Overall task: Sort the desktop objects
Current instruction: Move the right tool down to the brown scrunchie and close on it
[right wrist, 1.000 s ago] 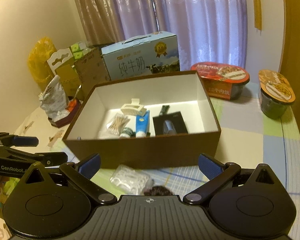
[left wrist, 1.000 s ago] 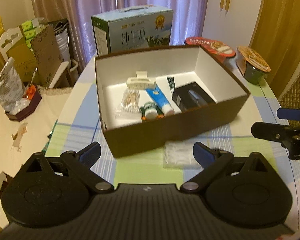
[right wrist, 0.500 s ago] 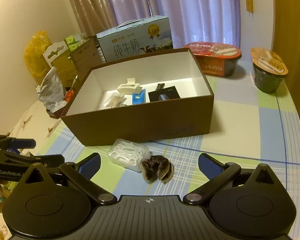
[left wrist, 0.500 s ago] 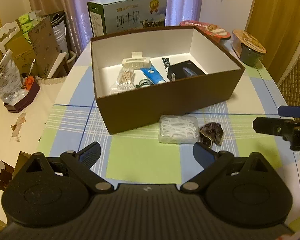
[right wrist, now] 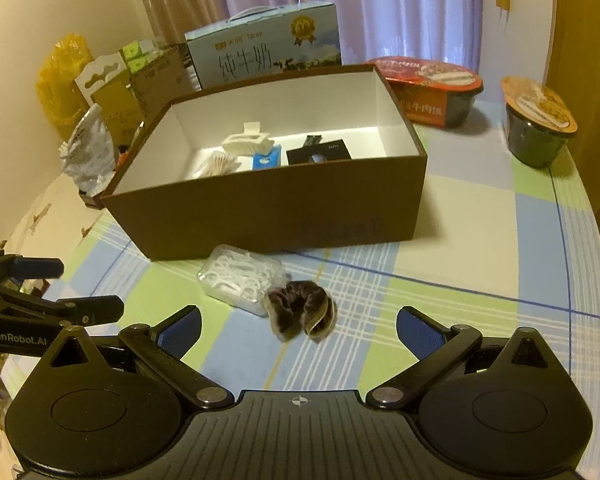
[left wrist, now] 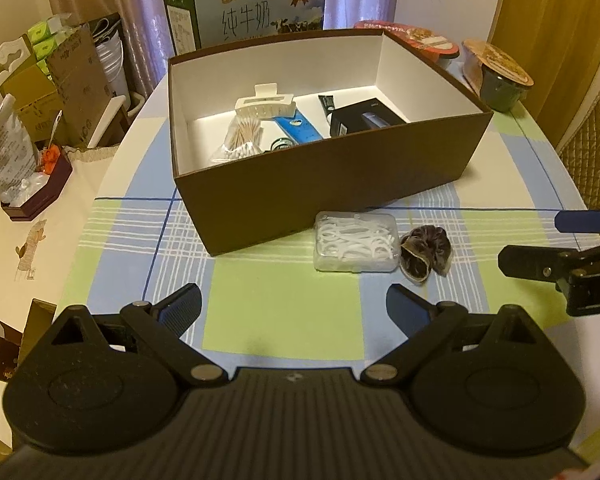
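Brown storage box (left wrist: 340, 176): stood open on the checked tablecloth (left wrist: 284, 312), holding a white hair claw (left wrist: 265, 105), cotton swabs (left wrist: 242, 136), a blue tube (left wrist: 298, 130) and a black case (left wrist: 364, 120).
Floss-pick box (right wrist: 242, 278): lay outside, just before the storage box's front wall.
Dark scrunchie (right wrist: 300, 310): touched the floss-pick box.
Left gripper (left wrist: 294, 310): fingers spread wide, empty.
Right gripper (right wrist: 298, 328): fingers spread wide, empty, above the scrunchie.

Both grippers spread wide, holding nothing.

The left gripper (left wrist: 294, 307) hovers above the surface with its jaws far apart, blue pads facing inward. The right gripper (right wrist: 299, 327) hangs level beside it, jaws equally wide; each one's black fingers show side-on at the edge of the other's view.
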`<state>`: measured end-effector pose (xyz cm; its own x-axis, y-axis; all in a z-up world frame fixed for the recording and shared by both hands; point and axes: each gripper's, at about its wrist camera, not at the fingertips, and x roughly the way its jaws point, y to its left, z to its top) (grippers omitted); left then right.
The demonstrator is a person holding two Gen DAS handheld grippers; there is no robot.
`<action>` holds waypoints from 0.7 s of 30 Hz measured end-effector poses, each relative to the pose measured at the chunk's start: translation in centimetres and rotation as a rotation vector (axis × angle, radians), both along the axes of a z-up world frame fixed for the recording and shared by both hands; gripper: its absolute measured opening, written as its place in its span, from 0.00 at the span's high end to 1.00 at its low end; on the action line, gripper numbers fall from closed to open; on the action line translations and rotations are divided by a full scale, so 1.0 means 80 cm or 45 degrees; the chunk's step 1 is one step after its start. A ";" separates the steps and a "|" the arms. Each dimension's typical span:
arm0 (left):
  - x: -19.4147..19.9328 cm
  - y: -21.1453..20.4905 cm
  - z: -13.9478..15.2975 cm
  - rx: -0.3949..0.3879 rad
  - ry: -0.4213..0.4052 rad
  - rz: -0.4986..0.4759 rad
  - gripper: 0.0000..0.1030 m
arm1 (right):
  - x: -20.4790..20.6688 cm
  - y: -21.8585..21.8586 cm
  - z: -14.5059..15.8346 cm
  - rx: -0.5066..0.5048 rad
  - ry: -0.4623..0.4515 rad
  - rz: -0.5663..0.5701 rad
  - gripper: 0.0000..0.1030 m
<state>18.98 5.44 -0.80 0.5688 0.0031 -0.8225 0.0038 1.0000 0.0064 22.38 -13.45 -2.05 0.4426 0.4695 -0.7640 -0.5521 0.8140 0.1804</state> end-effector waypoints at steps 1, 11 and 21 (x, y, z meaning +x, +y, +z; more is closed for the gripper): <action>0.001 0.001 -0.002 -0.001 0.006 0.000 0.06 | 0.001 0.001 -0.002 -0.004 0.004 0.000 0.02; 0.017 0.005 -0.025 0.000 0.053 -0.008 0.06 | 0.011 0.008 -0.027 -0.043 0.046 0.009 0.02; 0.039 0.010 -0.058 0.001 0.118 -0.021 0.06 | 0.030 0.025 -0.071 -0.098 0.064 0.057 0.02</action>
